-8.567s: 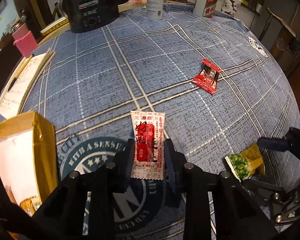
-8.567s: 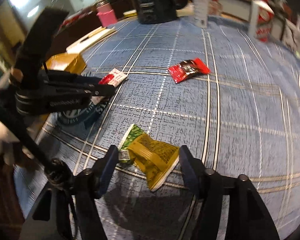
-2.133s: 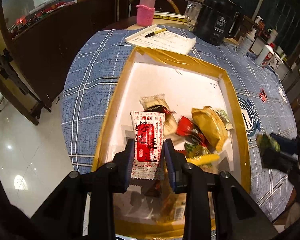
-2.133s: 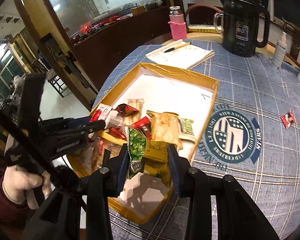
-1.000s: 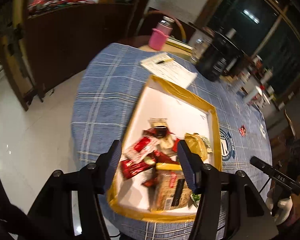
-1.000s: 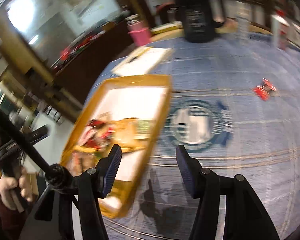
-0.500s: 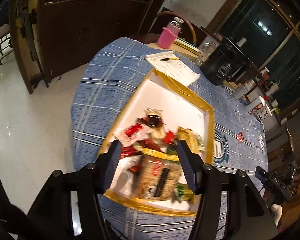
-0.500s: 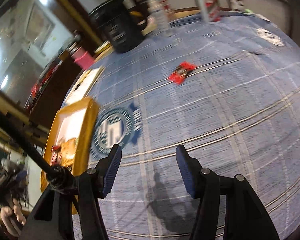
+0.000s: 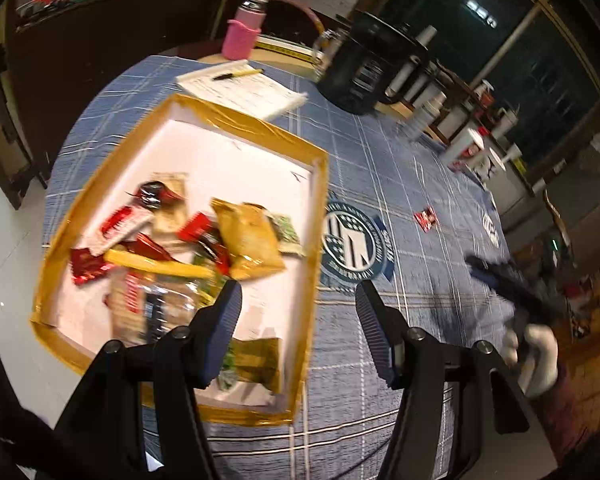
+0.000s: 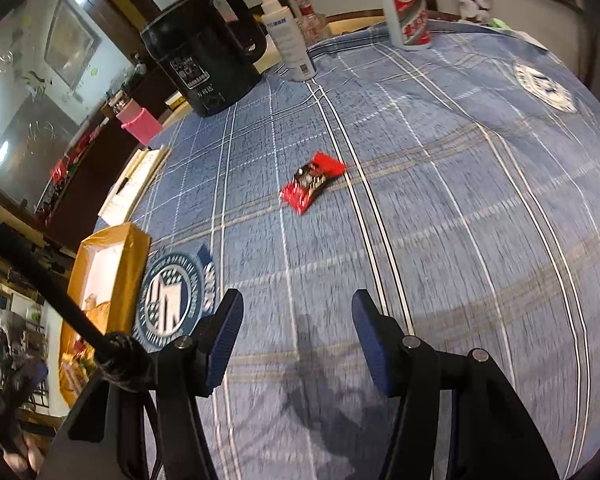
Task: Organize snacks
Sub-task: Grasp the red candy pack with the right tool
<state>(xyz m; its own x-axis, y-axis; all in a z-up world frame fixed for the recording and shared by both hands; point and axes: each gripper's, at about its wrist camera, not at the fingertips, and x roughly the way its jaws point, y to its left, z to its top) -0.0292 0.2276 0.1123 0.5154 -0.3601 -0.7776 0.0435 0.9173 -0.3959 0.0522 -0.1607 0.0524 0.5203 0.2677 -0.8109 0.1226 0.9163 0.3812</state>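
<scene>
1. One red snack packet (image 10: pixel 313 182) lies alone out on the blue plaid cloth (image 10: pixel 480 208) of the counter, well apart from everything else; from the left wrist view it is a small red fleck (image 9: pixel 426 219) beyond the round crest printed on the cloth (image 9: pixel 354 248).
2. The rest of the snacks sit heaped in the yellow-rimmed tray (image 9: pixel 260 130): a mustard-yellow bag (image 9: pixel 248 240), red wrappers (image 9: pixel 86 266), a clear-windowed pack (image 9: pixel 160 308) and a green-and-yellow packet (image 9: pixel 256 360) near the tray's front edge.
3. The tray's far end, white inside, is bare.
4. The left gripper (image 9: pixel 298 308) hangs over the tray's near right rim, jaws parted roughly halfway, nothing between them.
5. The right gripper (image 10: pixel 296 320) looks down on open cloth short of the red packet, jaws likewise parted about halfway and holding nothing.
6. From the left view, the right gripper shows blurred at the far right (image 9: pixel 512 280), with a pale gloved hand (image 9: pixel 536 356) on its handle.
7. Past the tray lie a paper pad (image 9: pixel 244 90) with a yellow pen on it and a pink-sleeved bottle (image 9: pixel 244 34).
8. At the back stand a black kettle (image 10: pixel 204 52), a white spray bottle (image 10: pixel 290 40) and a white bottle with a red label (image 10: pixel 406 8).
</scene>
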